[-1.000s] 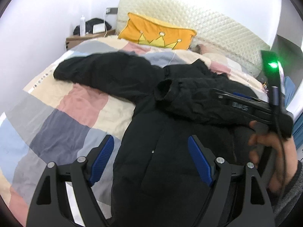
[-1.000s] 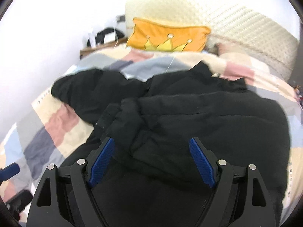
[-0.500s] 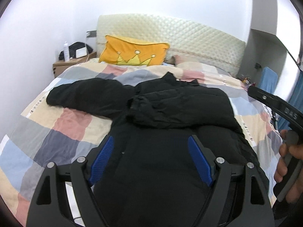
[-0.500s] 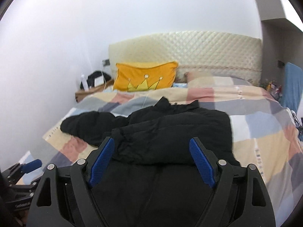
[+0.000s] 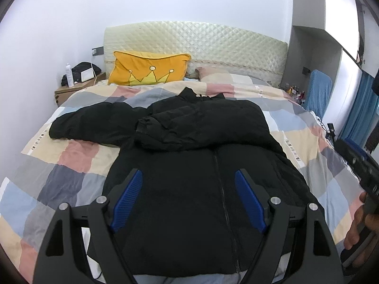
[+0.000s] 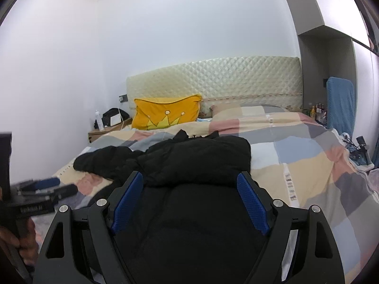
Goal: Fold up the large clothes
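Note:
A black padded jacket [image 5: 189,165] lies front up on the patchwork quilt [image 5: 71,156], zip down its middle. Its right sleeve [image 5: 180,127] is folded across the chest; the left sleeve [image 5: 94,123] stretches out to the left. My left gripper [image 5: 188,189] hovers open above the jacket's lower half, nothing between its blue pads [image 5: 128,198]. In the right wrist view the jacket [image 6: 196,161] fills the near bed, and my right gripper [image 6: 189,194] is open above its hem area, holding nothing. The left gripper's body [image 6: 35,196] shows at that view's left edge.
An orange crown cushion [image 5: 149,71] leans on the quilted headboard [image 5: 213,40]. A nightstand [image 5: 73,90] with a bottle and bag stands at the back left. A blue chair [image 5: 317,92] and cluttered items stand to the bed's right. A hand [image 5: 357,232] holds the right gripper's handle.
Both grippers have pulled back from the jacket and risen, so more of the bed and wall shows. The right sleeve stays folded across the chest. Both stay open.

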The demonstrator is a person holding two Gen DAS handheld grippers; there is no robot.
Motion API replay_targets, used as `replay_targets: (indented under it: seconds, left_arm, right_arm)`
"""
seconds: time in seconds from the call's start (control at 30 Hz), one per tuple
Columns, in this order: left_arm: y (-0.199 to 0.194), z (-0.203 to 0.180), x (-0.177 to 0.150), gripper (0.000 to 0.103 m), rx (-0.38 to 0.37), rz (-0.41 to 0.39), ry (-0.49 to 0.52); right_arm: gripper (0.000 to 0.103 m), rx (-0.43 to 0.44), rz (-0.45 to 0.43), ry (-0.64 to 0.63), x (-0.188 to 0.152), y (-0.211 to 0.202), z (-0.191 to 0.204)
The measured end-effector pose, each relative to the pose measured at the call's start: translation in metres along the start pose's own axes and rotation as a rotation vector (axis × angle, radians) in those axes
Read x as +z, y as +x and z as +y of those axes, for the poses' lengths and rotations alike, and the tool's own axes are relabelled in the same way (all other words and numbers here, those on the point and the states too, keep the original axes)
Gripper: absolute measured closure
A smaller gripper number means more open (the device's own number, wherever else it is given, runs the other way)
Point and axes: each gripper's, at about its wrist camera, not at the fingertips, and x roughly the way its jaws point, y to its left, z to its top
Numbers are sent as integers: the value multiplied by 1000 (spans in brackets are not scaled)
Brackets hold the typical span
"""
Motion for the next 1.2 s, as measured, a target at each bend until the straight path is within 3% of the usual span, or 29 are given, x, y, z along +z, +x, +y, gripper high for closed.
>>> replay_targets:
  seconds: [0.23, 0.43, 0.67, 0.9, 1.07, 1.17, 1.2]
  left_arm:
    - [-1, 4, -6, 22, -14, 31, -14]
    - [2, 47, 21, 22, -30, 48, -100]
    - [12, 93, 61, 22, 67, 60, -53]
    - [24, 190, 110, 22, 118, 62, -172]
    - [45, 267, 137, 21, 200, 65, -254]
    - [62, 307, 140, 19, 299, 61, -283]
    - [69, 321, 138, 18, 301, 68, -312]
  right_arm:
    - [22, 9, 5, 34, -33, -18, -15]
    - [22, 3, -45, 52, -37, -24, -19]
    - [22, 2, -34, 59, -41, -19, -20]
    - [22, -11, -18, 69, -43, -12, -23]
    - [22, -24, 9, 62, -46, -3, -20]
    - [22, -26, 30, 46, -47, 3, -15]
    - [22, -30, 34, 38, -47, 4, -13]
